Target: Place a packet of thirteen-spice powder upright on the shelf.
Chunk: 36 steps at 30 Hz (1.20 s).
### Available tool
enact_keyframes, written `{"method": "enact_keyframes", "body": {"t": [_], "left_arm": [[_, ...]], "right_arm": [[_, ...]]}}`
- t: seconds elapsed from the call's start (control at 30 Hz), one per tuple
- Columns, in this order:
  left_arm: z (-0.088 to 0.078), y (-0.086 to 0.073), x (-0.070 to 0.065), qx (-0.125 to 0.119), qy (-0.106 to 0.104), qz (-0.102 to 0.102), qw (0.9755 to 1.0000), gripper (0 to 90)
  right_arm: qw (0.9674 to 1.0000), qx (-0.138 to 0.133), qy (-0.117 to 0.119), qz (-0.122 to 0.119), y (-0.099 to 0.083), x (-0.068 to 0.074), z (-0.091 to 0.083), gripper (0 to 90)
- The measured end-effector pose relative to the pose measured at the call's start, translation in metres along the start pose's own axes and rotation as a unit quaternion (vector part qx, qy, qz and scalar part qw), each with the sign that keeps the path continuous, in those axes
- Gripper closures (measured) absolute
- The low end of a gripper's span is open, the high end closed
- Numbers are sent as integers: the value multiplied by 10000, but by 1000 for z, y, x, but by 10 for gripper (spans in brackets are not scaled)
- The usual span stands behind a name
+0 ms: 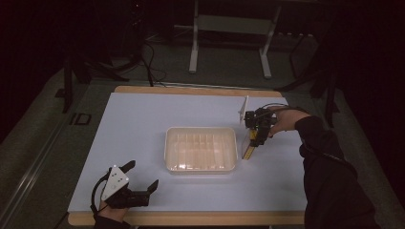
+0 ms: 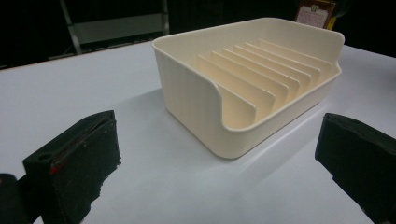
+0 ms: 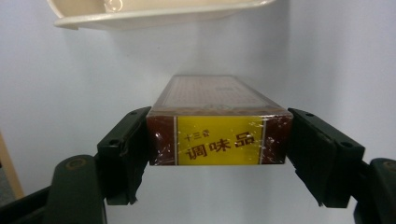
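Beside the tray's (image 1: 201, 149) right wall, on the desk (image 1: 143, 114), my right claw (image 1: 254, 141) is clamped across the seasoning box (image 3: 218, 140); its long axis runs toward the tray. Left claw (image 1: 142, 179) gapes, farther off.

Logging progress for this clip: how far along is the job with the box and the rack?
Done: nothing is in the rack yet; its slots are bare. In hand: the right gripper has its jaws against both sides of the box, which lies on the table beside the rack. The left gripper rests open near the table's front edge, holding nothing. Left, probably: lifting the box and setting it in a slot.
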<state>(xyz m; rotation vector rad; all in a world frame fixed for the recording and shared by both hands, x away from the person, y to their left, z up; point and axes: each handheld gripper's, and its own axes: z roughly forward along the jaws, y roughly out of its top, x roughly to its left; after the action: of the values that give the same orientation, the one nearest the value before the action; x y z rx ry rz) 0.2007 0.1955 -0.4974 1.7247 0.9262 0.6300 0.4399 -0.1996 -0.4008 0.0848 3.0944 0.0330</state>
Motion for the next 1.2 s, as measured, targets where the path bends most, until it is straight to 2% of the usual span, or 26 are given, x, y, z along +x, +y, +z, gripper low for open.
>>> {"method": "enact_keyframes", "body": {"t": [0.03, 0.17, 0.3, 0.53, 0.93, 1.03, 1.2], "left_arm": [[0, 0, 0, 1, 1, -1, 10000, 0], [0, 0, 0, 0, -1, 0, 10000, 0], [0, 0, 0, 1, 3, -3, 10000, 0], [0, 0, 0, 6, -8, 5, 10000, 0], [1, 0, -1, 20, -19, 37, 10000, 0], [1, 0, -1, 19, -21, 32, 10000, 0], [1, 0, -1, 19, -22, 47, 10000, 0]], "right_arm": [[10000, 44, 56, -24, 1, -1, 2, 300], [9999, 44, 159, -42, 2, -2, 2, 314], [9994, 173, 278, -100, 1, 0, 0, 318], [9992, 138, 275, -250, -4, 6, -8, 318], [9989, -8, 249, -403, -7, 24, -35, 318], [9985, -129, 242, -471, -8, 30, -45, 318], [9985, -101, 184, -496, -8, 36, -59, 319]]}}
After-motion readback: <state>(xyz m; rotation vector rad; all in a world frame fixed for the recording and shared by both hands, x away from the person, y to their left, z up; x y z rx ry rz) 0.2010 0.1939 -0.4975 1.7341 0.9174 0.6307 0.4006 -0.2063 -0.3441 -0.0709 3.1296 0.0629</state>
